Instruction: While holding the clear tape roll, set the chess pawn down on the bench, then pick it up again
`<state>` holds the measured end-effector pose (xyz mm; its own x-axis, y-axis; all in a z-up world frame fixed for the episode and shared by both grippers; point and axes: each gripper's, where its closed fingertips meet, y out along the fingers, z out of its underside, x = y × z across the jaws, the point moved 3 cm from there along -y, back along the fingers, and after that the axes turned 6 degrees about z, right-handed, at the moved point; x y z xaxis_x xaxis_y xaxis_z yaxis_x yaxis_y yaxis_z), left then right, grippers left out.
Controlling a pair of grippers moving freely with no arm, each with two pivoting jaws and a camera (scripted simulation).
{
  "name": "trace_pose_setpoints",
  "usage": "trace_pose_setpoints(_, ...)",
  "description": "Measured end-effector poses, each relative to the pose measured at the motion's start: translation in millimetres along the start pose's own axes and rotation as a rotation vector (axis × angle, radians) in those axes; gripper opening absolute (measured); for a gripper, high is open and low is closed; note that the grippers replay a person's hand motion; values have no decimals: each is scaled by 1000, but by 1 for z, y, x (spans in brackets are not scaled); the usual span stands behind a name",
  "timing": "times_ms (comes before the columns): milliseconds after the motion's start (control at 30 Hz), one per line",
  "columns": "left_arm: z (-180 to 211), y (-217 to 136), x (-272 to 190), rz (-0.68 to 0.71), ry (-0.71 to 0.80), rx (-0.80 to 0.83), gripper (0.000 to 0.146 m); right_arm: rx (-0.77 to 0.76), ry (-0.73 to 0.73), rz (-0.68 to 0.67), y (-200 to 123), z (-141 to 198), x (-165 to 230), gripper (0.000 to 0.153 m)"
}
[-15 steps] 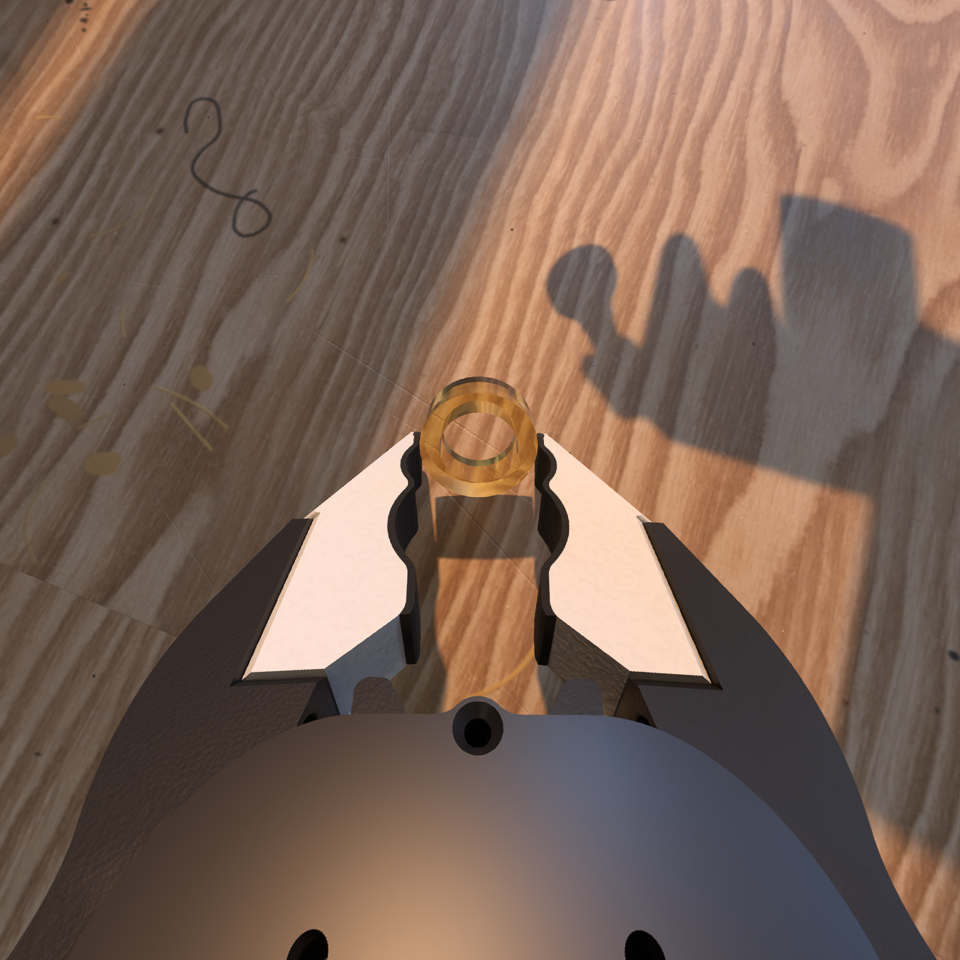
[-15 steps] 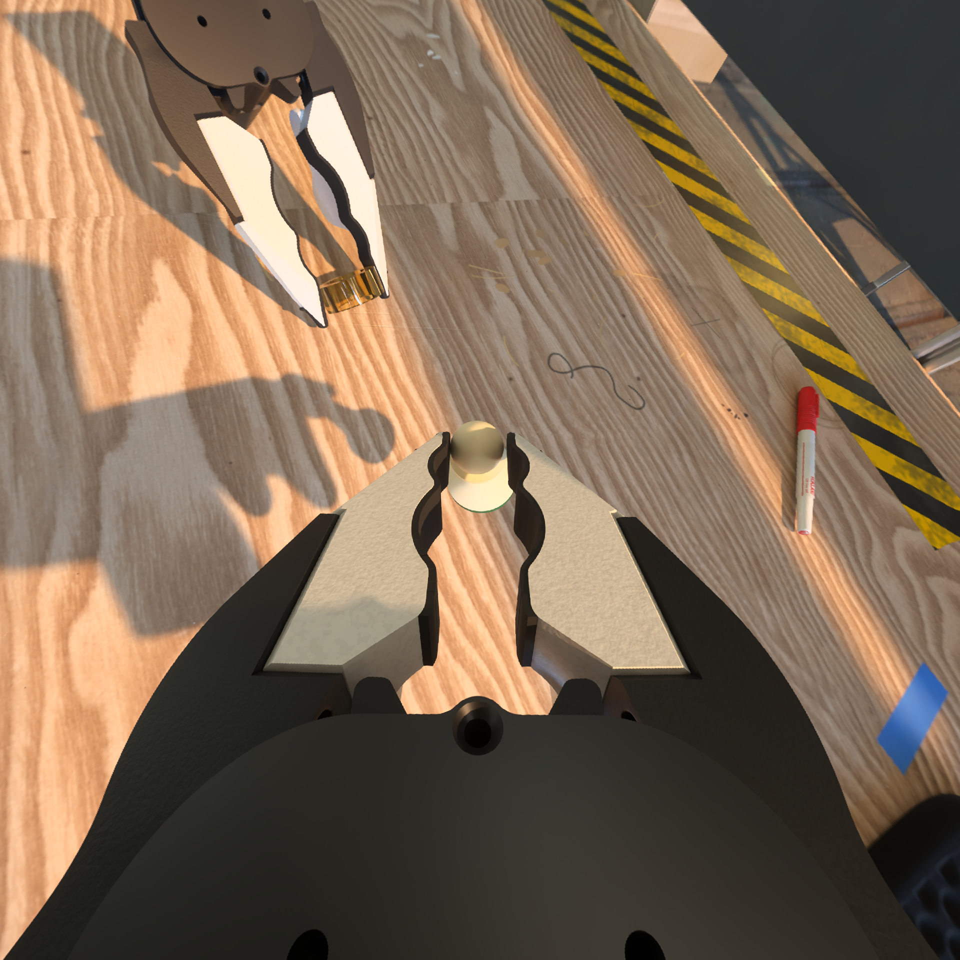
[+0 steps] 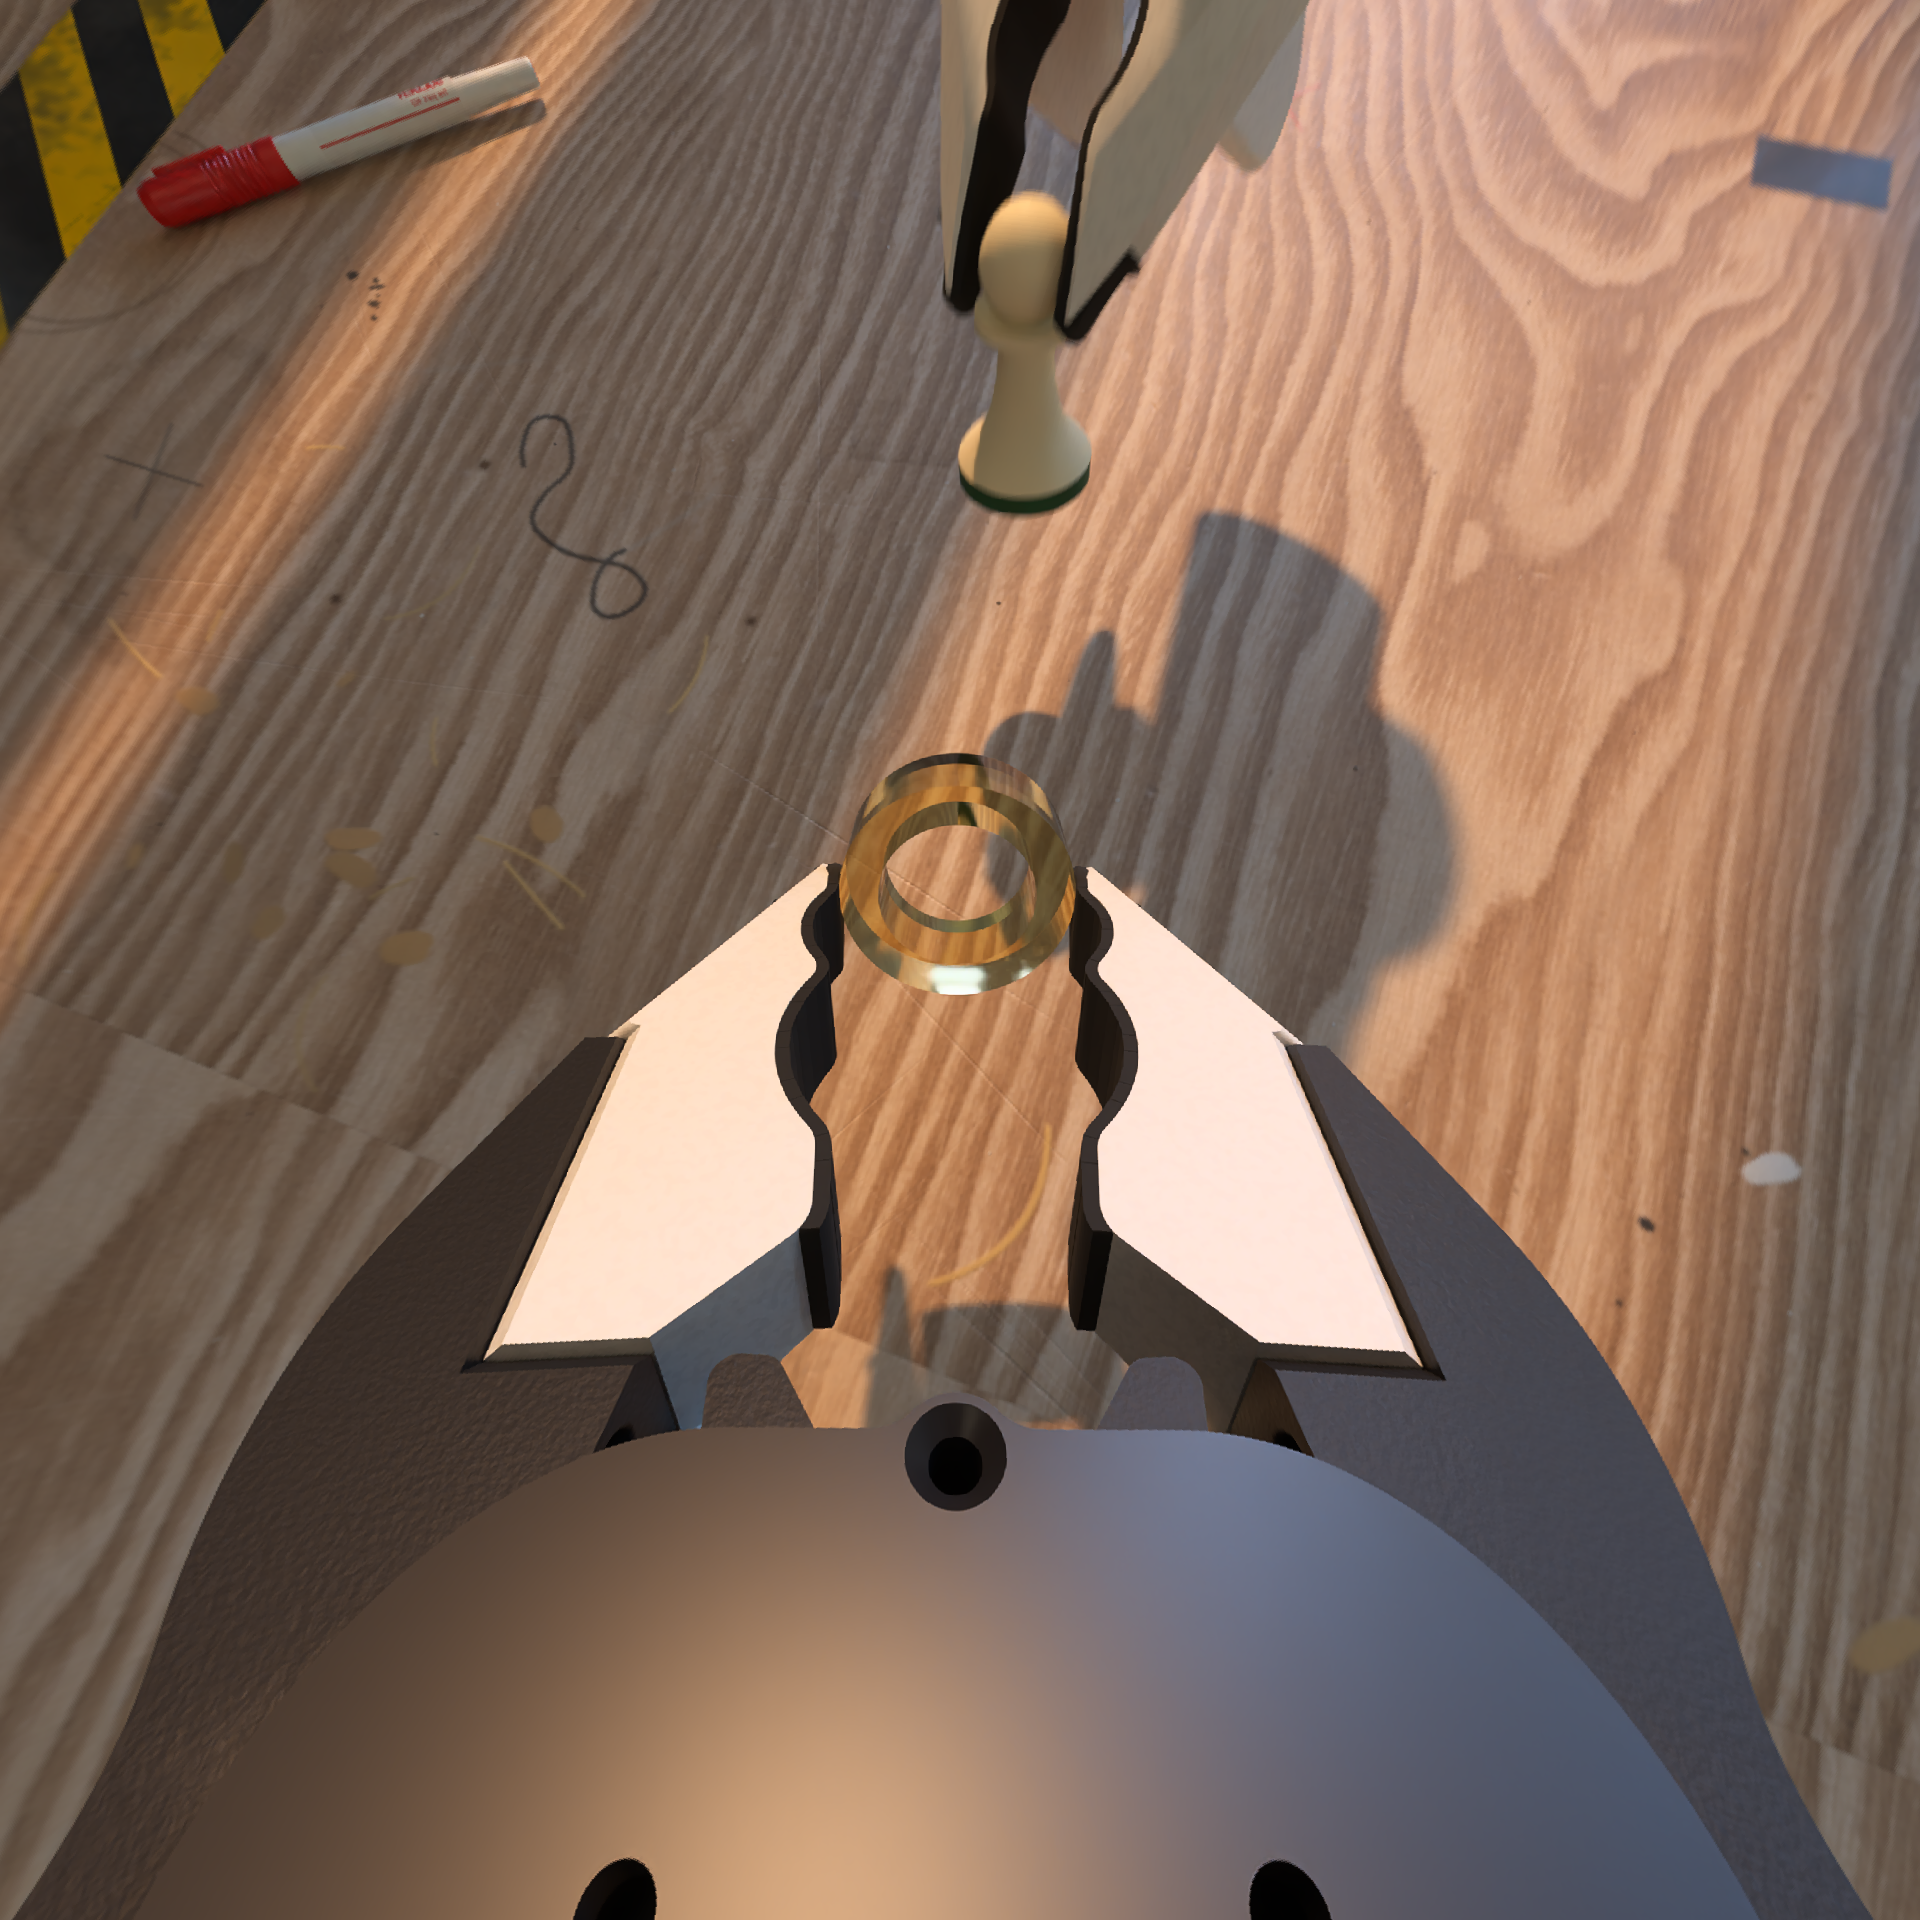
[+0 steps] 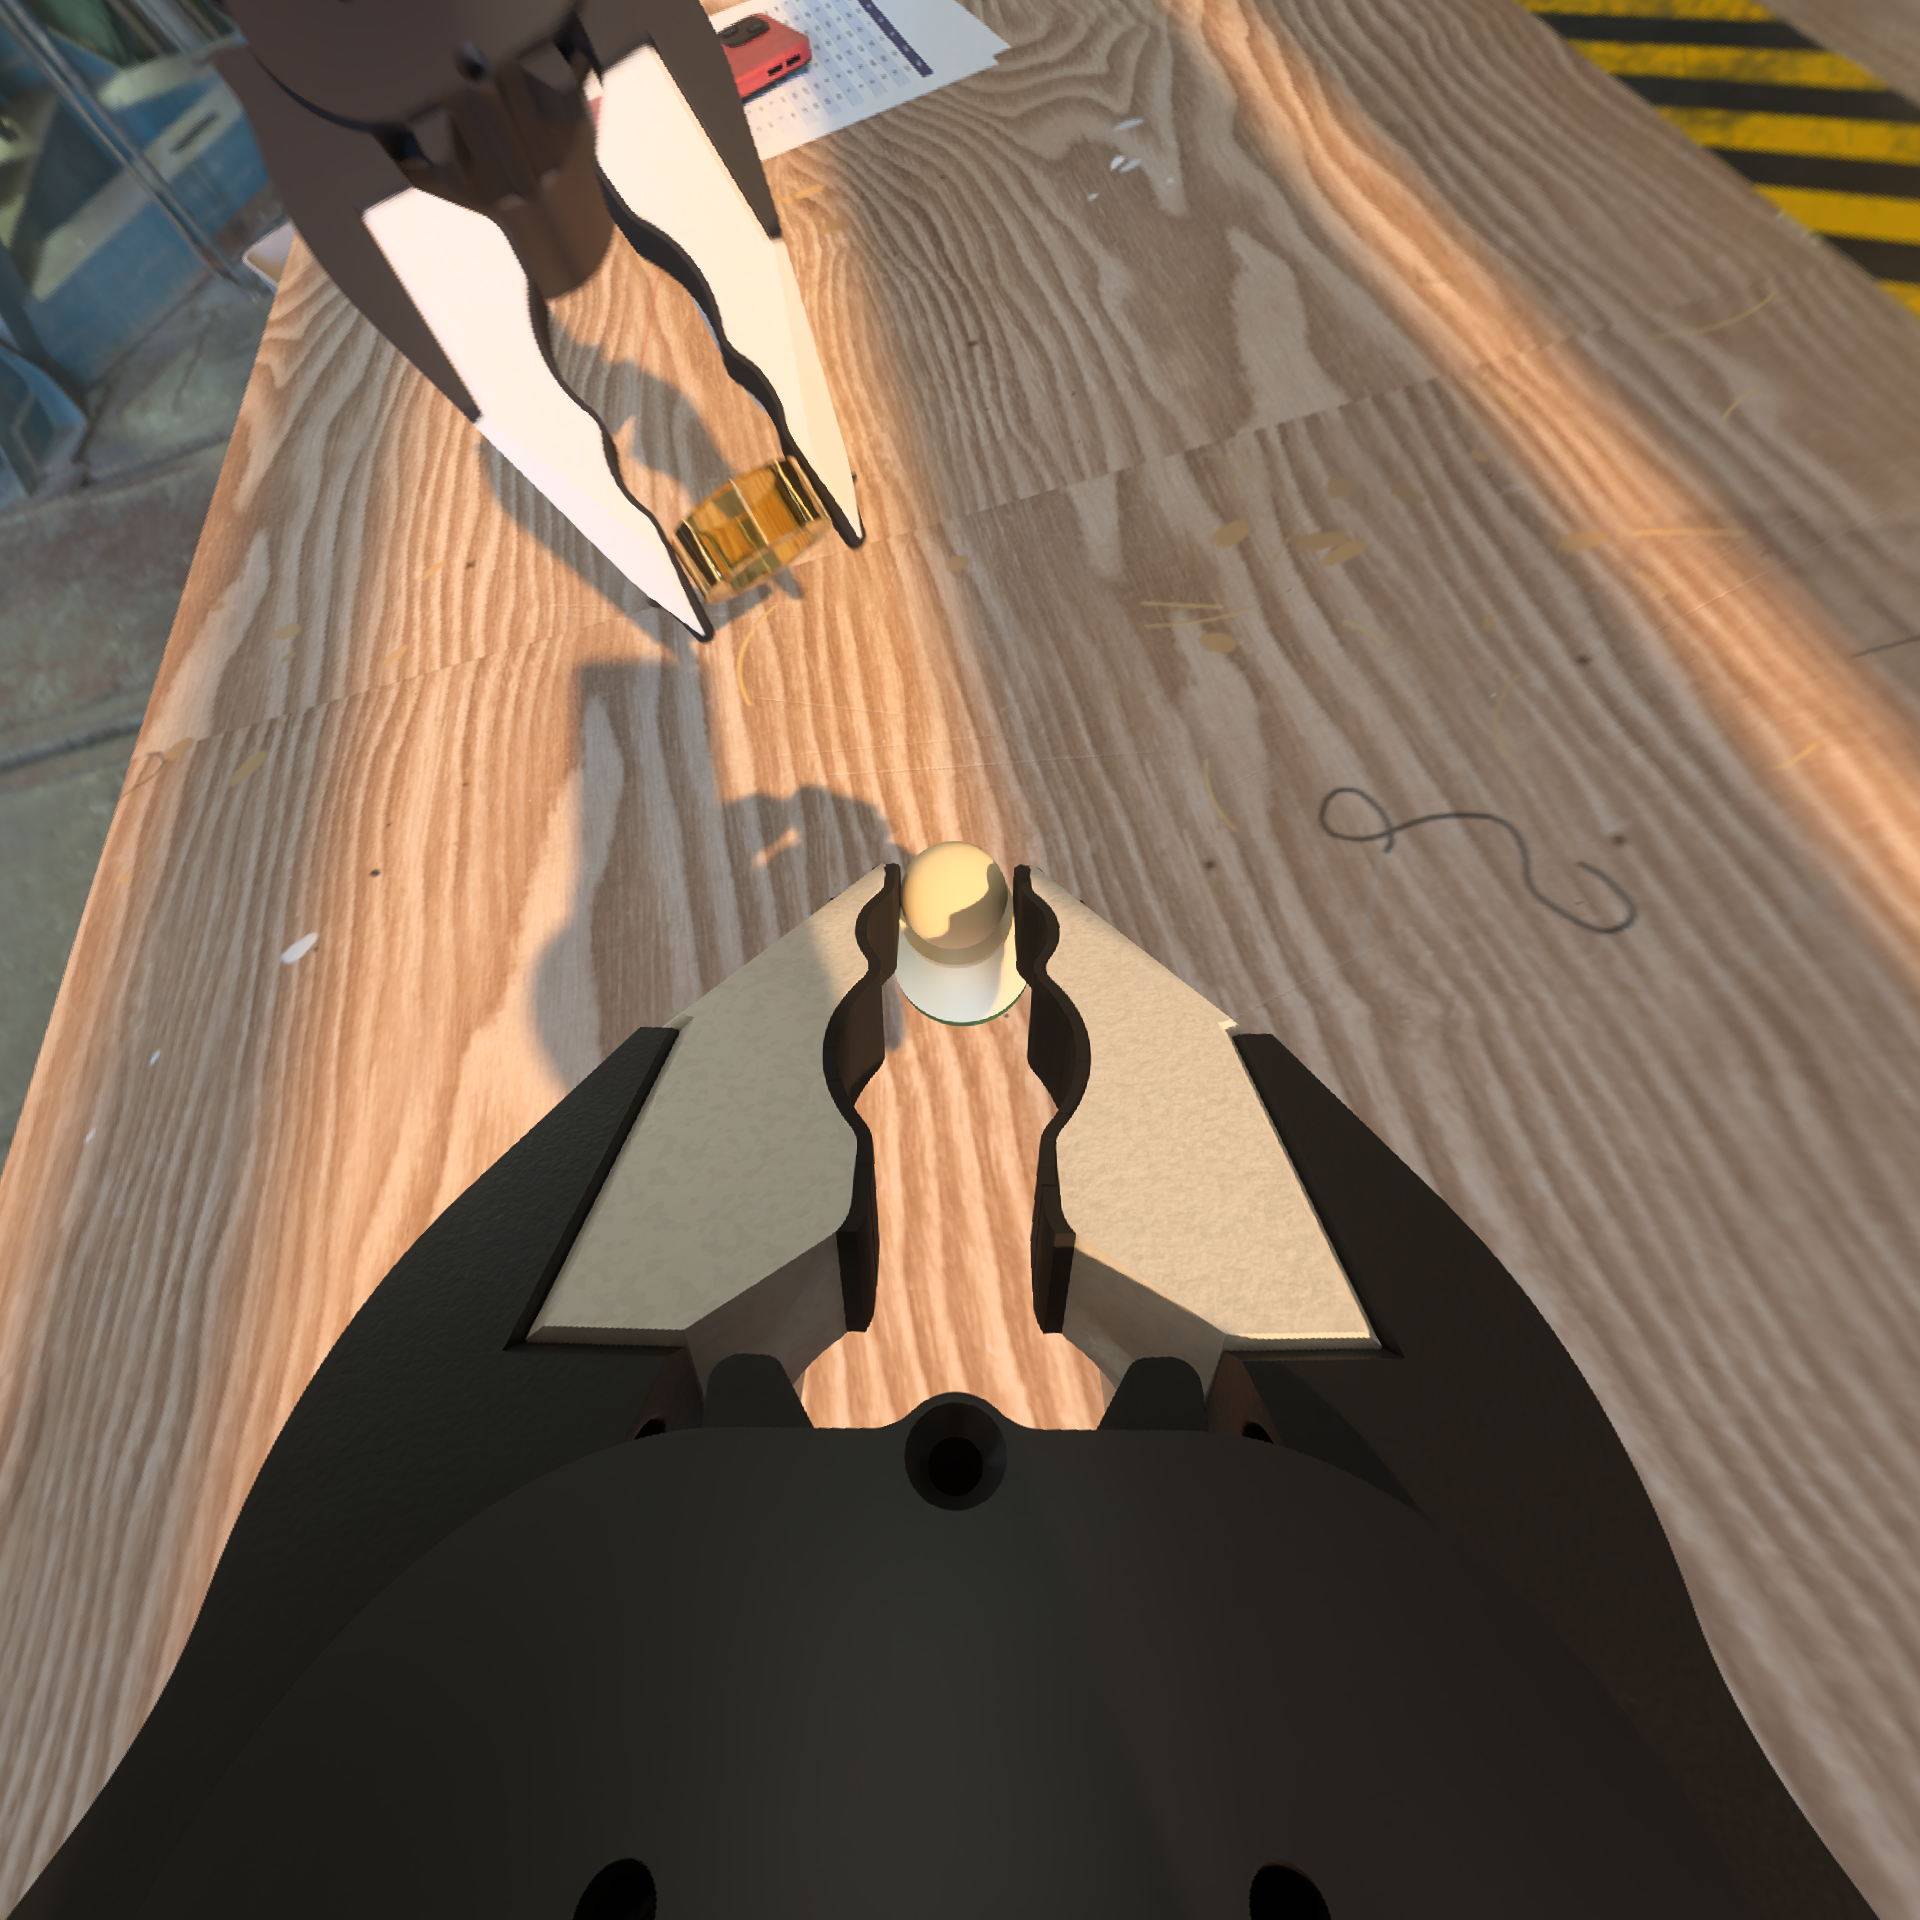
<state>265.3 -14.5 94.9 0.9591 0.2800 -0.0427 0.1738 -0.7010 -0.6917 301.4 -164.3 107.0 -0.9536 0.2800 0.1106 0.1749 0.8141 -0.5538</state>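
My left gripper [image 3: 956, 883] is shut on the clear, amber-tinted tape roll [image 3: 956, 961], held at the fingertips above the wooden bench [image 3: 1558, 520]. My right gripper [image 4: 954, 883] is shut on the round head of the cream chess pawn [image 4: 951, 899]. In the left wrist view the right gripper [image 3: 1023, 301] hangs at the top centre. The pawn [image 3: 1023, 416] is upright below it, its green-edged base clear of its shadow on the bench. In the right wrist view the left gripper [image 4: 774, 577] is at the upper left with the tape roll [image 4: 743, 530].
A red-capped marker [image 3: 332, 140] lies at the upper left beside a yellow-black hazard stripe [image 3: 62, 135]. A red phone [image 4: 764, 47] lies on a printed sheet [image 4: 914, 52] at the far end. The bench edge [image 4: 208, 468] runs along the left. A grey tape patch [image 3: 1818, 171] is at the upper right.
Both grippers have turned toward each other. The right gripper with the pawn has come into the left wrist view, and the left gripper looks closer in the right wrist view. Both grips are unchanged.
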Motion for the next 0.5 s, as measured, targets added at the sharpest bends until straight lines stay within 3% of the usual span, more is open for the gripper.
trace_pose_setpoints(200,-3,-7,1,26,-21,35,43,-89,72,-31,20,16,4,21)
trace_pose_setpoints(500,-1,-4,2,30,-40,58,43,-40,37,-8,28,30,-8,21)
